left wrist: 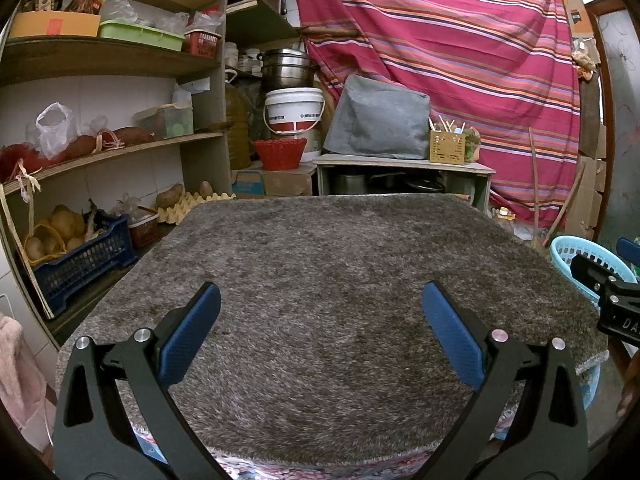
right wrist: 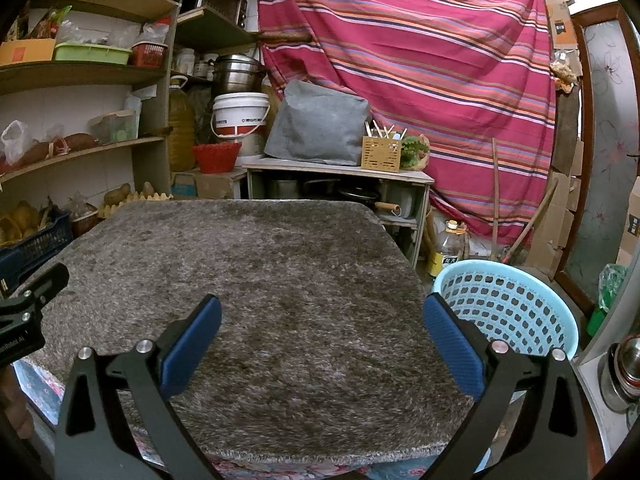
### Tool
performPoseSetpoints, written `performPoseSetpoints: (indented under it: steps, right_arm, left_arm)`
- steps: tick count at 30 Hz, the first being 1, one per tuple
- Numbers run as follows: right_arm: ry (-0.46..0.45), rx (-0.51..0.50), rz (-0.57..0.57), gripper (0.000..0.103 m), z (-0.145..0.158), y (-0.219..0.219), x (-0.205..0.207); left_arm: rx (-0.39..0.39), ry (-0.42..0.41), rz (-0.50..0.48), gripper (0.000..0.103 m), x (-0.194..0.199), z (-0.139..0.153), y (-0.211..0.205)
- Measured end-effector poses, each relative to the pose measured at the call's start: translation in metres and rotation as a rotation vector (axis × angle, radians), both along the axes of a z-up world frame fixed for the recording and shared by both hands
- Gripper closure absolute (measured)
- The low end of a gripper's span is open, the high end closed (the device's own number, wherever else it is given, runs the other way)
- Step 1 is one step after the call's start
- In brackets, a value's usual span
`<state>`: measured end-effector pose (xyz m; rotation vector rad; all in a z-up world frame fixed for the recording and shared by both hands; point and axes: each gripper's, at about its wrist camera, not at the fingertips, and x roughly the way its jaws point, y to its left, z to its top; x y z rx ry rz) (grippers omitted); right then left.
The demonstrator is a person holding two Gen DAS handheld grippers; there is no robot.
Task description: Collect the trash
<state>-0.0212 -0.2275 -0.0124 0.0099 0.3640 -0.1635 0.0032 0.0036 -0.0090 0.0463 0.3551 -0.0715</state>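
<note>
- Both grippers hang over the near edge of the bench, the left gripper (left wrist: 320, 336) and the right gripper (right wrist: 322, 340) each with jaws spread wide and nothing between them.
- No trash shows on the grey shaggy mat (left wrist: 328, 280) in either view; the pale blue basket (right wrist: 508, 304), which looks like the place for it, stands on the floor just beside the bench's right edge.
- Judging by that, the collecting is either done or any scrap lies out of view, so the sensible step is to scan the mat's edges and the floor before closing on anything.
- If a scrap turns up in the pile, come down steeply and pinch low, since long fibres may hide thin pieces and catch in the blue pads (left wrist: 192, 336).
- Shelves (left wrist: 120, 148) with potatoes, crates and bags fill the left; a red striped cloth (left wrist: 440, 40) hangs behind.
- A low cabinet (right wrist: 340, 172) carries a grey covered box and a utensil holder.
</note>
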Motion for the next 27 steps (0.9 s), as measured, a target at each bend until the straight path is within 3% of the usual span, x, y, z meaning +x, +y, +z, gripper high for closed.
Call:
performPoseSetpoints:
  steps: [27]
  right_arm:
    - [0.008,-0.003,0.012,0.004,-0.0028,0.0052,0.0018]
  left_arm:
    - [0.004,-0.004,0.002,0.005,-0.0001,0.0056,0.008]
